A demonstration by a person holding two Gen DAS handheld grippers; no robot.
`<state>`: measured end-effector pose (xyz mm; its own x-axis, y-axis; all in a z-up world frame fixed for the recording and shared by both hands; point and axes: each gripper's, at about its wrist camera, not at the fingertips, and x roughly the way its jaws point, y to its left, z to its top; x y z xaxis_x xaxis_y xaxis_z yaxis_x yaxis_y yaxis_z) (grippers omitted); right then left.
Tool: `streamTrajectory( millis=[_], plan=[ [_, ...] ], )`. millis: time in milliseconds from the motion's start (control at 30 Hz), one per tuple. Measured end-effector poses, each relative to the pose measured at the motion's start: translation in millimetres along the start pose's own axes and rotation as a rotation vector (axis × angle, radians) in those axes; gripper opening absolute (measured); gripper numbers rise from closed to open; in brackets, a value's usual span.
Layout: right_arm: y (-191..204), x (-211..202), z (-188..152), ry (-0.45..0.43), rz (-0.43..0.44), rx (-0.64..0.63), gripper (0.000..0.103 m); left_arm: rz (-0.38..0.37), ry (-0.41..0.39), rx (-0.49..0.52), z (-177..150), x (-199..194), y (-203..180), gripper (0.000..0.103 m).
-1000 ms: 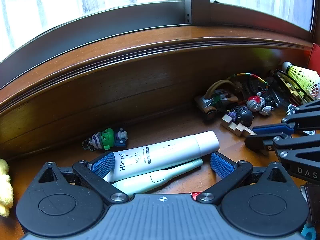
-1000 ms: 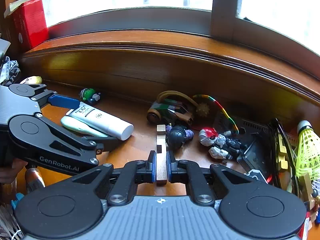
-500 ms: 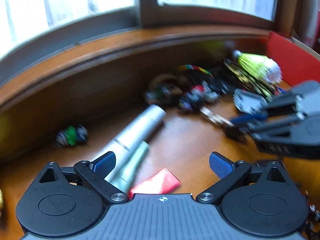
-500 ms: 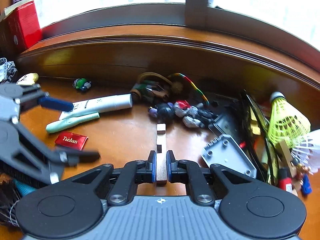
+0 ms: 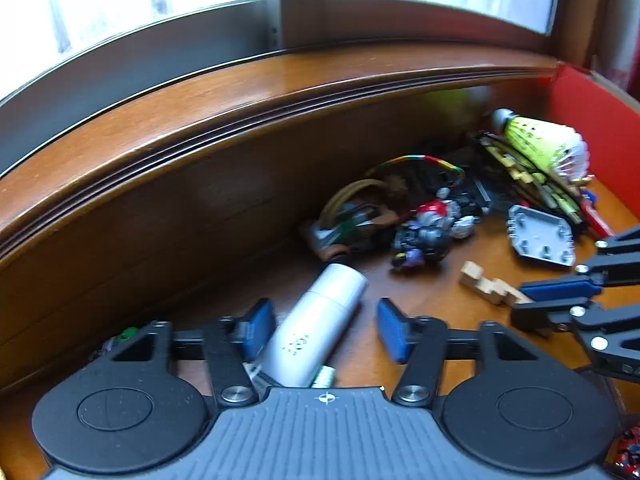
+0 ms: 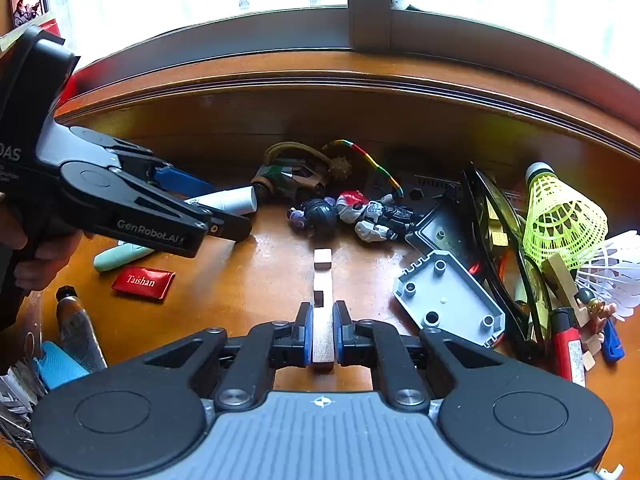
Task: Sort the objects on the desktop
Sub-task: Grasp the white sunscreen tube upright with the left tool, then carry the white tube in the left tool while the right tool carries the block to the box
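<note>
A white tube (image 5: 316,328) lies on the wooden desk (image 5: 432,304) with its cap toward a toy car (image 5: 344,228). My left gripper (image 5: 326,330) straddles the tube and its jaws are closing. The left pad is at the tube's side, while a gap shows at the right pad. In the right wrist view the left gripper (image 6: 224,210) reaches in from the left around the tube (image 6: 230,201). My right gripper (image 6: 323,320) is shut on a notched wooden block (image 6: 323,276). The block (image 5: 486,286) juts from the right gripper (image 5: 532,304) at the right edge of the left wrist view.
Toy figures (image 6: 360,212), a grey studded plate (image 6: 448,300), black glasses and shuttlecocks (image 6: 564,220) crowd the right side. A mint-green pen (image 6: 120,256), a red packet (image 6: 142,282) and a small tube (image 6: 76,324) lie at the left. A raised wooden sill (image 6: 360,112) backs the desk.
The left gripper has swung back over the white tube and its jaws have narrowed around it. The right gripper still holds the wooden block and has barely moved in the last half second.
</note>
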<state>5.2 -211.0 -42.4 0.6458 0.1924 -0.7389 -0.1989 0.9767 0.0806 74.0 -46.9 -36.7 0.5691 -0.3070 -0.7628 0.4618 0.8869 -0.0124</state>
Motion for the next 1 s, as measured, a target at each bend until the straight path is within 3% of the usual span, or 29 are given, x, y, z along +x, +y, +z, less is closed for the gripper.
streamTrajectory(
  millis=[167,500,700,1000],
  plan=[
    [1,1,2,-0.005,-0.005,-0.005,0.012,-0.015,0.000,-0.015,-5,-7,-11,0.035],
    [-1,4,3,-0.006,-0.007,0.004,0.012,0.011,-0.011,-0.040,-19,-12,-33,0.034],
    [-4,-1,2,0.013,-0.015,0.048,0.012,-0.013,-0.012,-0.068,-28,-18,-40,0.032],
    [-12,-22,-10,-0.009,-0.031,0.106,0.012,-0.023,-0.069,-0.106,-29,-47,-52,0.031]
  ],
)
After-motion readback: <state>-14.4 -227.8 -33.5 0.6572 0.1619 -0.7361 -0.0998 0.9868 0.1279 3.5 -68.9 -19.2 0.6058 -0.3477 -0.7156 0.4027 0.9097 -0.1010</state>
